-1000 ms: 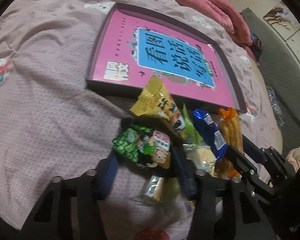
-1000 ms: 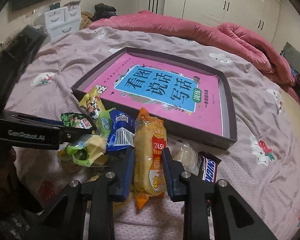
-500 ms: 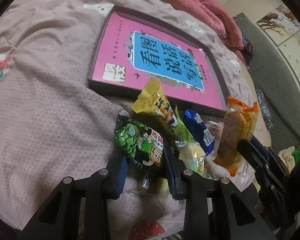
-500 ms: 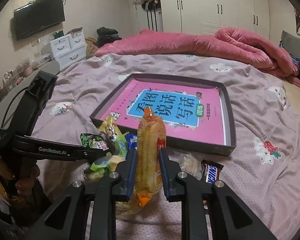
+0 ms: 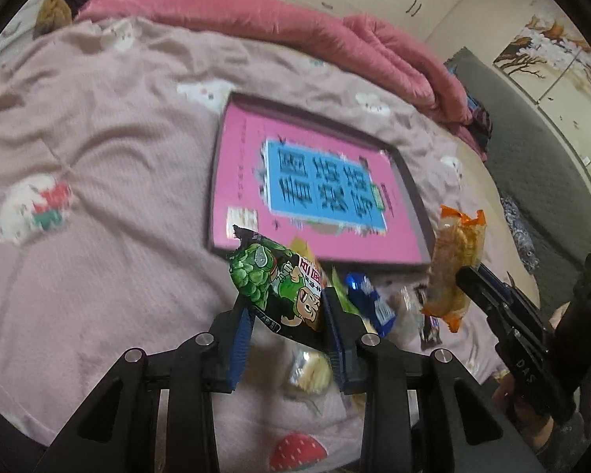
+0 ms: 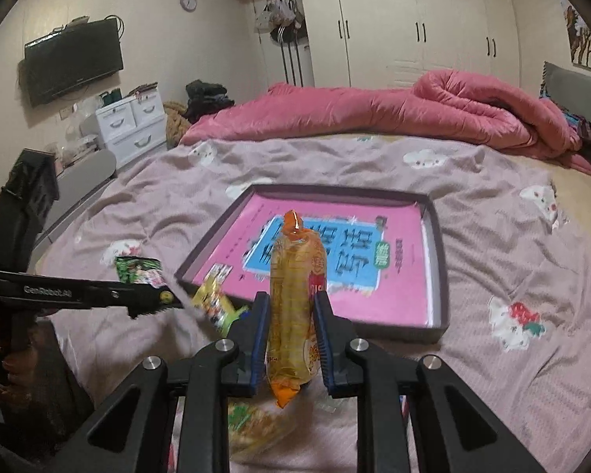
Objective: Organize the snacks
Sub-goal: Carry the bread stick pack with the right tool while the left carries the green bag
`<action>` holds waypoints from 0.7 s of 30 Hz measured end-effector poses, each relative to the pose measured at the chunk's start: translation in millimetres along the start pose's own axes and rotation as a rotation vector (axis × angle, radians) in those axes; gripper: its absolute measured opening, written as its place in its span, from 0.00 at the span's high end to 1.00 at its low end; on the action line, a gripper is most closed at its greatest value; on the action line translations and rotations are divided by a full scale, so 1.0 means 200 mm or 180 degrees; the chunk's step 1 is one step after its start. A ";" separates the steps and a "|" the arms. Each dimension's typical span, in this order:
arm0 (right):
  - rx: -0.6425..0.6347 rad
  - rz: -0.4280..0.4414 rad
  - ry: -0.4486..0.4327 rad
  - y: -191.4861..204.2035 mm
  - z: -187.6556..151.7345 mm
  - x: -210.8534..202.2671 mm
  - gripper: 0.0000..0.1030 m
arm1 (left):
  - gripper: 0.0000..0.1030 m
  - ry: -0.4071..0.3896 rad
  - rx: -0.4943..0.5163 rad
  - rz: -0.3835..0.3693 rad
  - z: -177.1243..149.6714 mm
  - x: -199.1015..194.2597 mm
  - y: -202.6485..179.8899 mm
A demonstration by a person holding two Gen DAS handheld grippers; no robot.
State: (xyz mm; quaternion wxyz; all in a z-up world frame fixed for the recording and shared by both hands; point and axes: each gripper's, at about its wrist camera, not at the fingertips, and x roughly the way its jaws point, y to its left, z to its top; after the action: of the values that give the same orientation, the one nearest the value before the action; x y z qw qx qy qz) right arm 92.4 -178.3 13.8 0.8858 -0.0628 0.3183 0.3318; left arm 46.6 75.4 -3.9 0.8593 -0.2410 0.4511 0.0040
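My left gripper (image 5: 285, 307) is shut on a green snack packet (image 5: 277, 283) with a cartoon figure, lifted off the bed. My right gripper (image 6: 291, 311) is shut on a long orange snack packet (image 6: 295, 295), held upright above the bed; the same orange snack packet (image 5: 451, 264) shows at the right of the left wrist view. Beyond both lies a shallow dark box (image 6: 439, 260) holding a pink book (image 6: 398, 276). The box (image 5: 411, 197) sits mid-bed. On the bed below remain a blue packet (image 5: 370, 299), a yellow packet (image 6: 214, 299) and other snacks.
A rumpled red quilt (image 6: 433, 110) lies along the far side of the bed. The pinkish sheet (image 5: 98, 157) spreads left of the box. A person's hand (image 6: 8, 358) holds the left gripper. White drawers (image 6: 134, 122) and a wall television (image 6: 75, 63) stand at the left.
Both grippers closed on their packets and lifted them off the bed: the green packet in the left, the orange one in the right. Both views tilted up toward the box.
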 end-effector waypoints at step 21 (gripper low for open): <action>0.0363 -0.0610 0.0248 -0.34 0.11 0.38 0.78 | 0.66 0.0050 0.0093 0.0164 0.34 0.39 -0.06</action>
State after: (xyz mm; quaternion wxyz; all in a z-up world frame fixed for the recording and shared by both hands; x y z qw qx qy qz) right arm 190.9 -182.6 -21.9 0.9025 -0.0553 0.3634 0.2243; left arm 147.3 76.1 -27.2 0.8588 -0.2168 0.4639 0.0177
